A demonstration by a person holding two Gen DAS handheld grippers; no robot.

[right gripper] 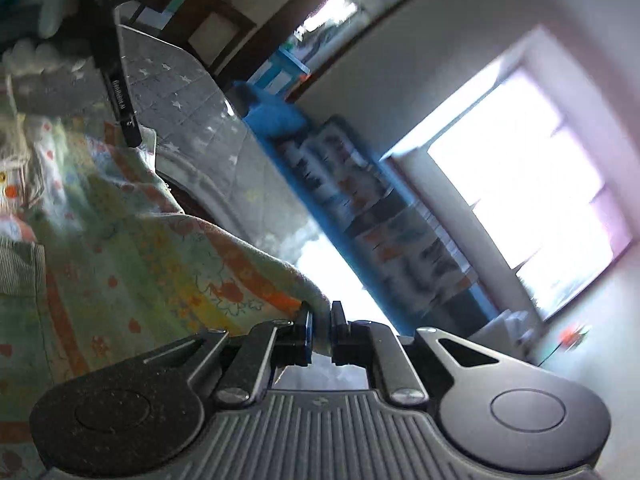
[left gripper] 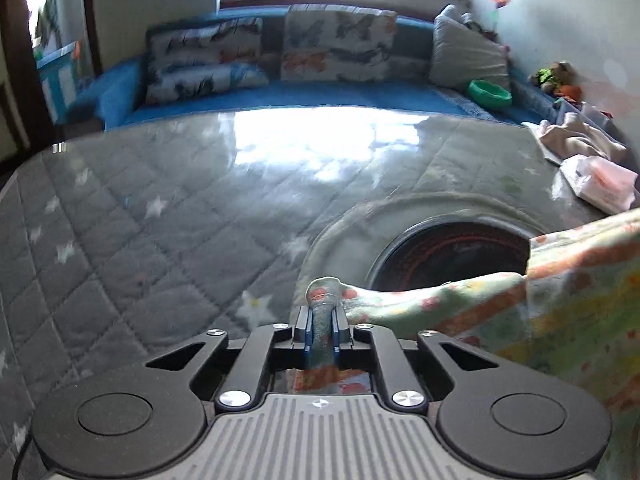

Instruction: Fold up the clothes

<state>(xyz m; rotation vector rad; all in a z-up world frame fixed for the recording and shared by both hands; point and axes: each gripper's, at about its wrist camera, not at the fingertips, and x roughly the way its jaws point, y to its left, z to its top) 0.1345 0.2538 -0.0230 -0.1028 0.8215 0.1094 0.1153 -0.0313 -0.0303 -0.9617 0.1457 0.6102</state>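
A pale green garment (left gripper: 540, 300) with orange and yellow prints hangs in the air at the right of the left wrist view. My left gripper (left gripper: 321, 320) is shut on one bunched corner of it, above the grey quilted table cover (left gripper: 140, 220). In the right wrist view the same garment (right gripper: 140, 240) fills the left side. My right gripper (right gripper: 321, 330) is shut on another corner of it. The left gripper's black body (right gripper: 116, 76) shows at the upper left of that view, held by a white-gloved hand (right gripper: 36, 56).
A round opening with a dark dish (left gripper: 452, 256) sits in the table cover under the garment. Pink clothes (left gripper: 588, 160) lie at the table's right edge. A blue sofa (left gripper: 280, 96) with printed cushions stands behind the table, below a bright window (right gripper: 520, 200).
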